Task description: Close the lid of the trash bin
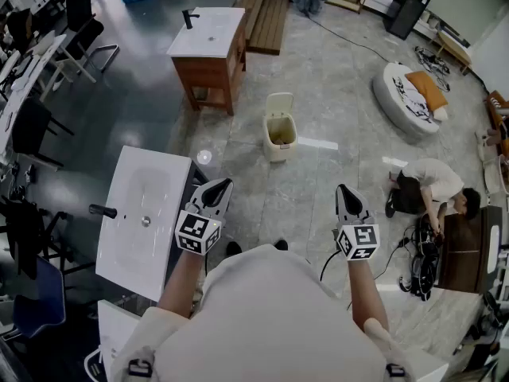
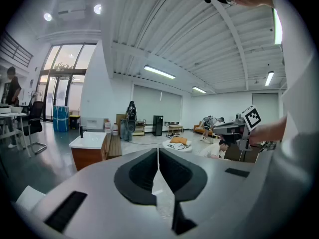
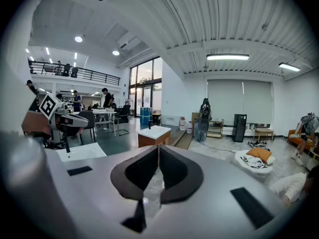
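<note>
The cream trash bin (image 1: 279,131) stands on the stone floor a few steps ahead, its lid (image 1: 279,103) raised upright behind the open mouth. My left gripper (image 1: 225,184) is held at waist height, short of the bin and to its left, jaws shut and empty. My right gripper (image 1: 342,188) is at the same height to the bin's right, also shut with nothing in it. In the left gripper view the left gripper (image 2: 158,151) shows its jaws meeting; the bin is hidden behind them. The right gripper (image 3: 158,147) looks the same in its own view.
A white washbasin top (image 1: 147,213) lies close at my left. A wooden cabinet with a white basin (image 1: 208,46) stands beyond the bin. A person (image 1: 425,183) crouches at the right by cables (image 1: 417,261). A round cushion (image 1: 409,98) lies far right; chairs (image 1: 32,126) line the left.
</note>
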